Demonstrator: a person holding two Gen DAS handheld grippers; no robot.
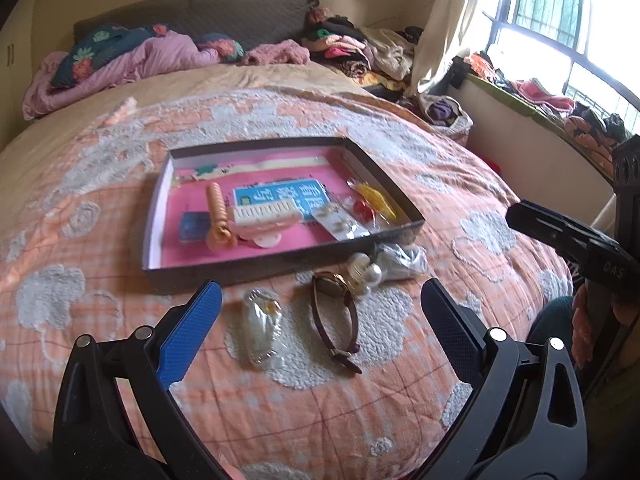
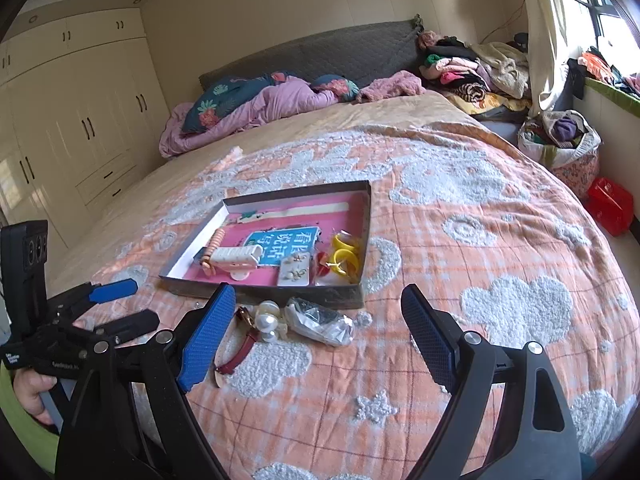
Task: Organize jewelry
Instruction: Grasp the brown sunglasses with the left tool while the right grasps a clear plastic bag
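Note:
A shallow dark box point(image 1: 256, 269) lined in pink lies on the bed and holds hair clips, a card of earrings point(image 1: 340, 222) and yellow and red pieces. In front of it lie a brown-strap watch point(image 1: 336, 312), a small clear bag of jewelry point(image 1: 262, 324), a pearl clip point(image 1: 364, 272) and a second clear bag point(image 1: 402, 260). My left gripper point(image 1: 320, 284) hovers open over the watch and the small bag. My right gripper point(image 2: 316, 292) is open above the pearl clip point(image 2: 268, 320), the watch point(image 2: 244, 344) and the second bag point(image 2: 320, 322), near the box point(image 2: 280, 293). Neither holds anything.
The orange-and-white quilt point(image 2: 480, 240) covers the bed. Pillows and a purple blanket point(image 2: 248, 108) lie at the headboard, with piled clothes point(image 2: 472, 64) at the far right. A wardrobe point(image 2: 72, 120) stands left. A cloth bag point(image 2: 560, 140) and a red box point(image 2: 610, 204) sit on the floor at right.

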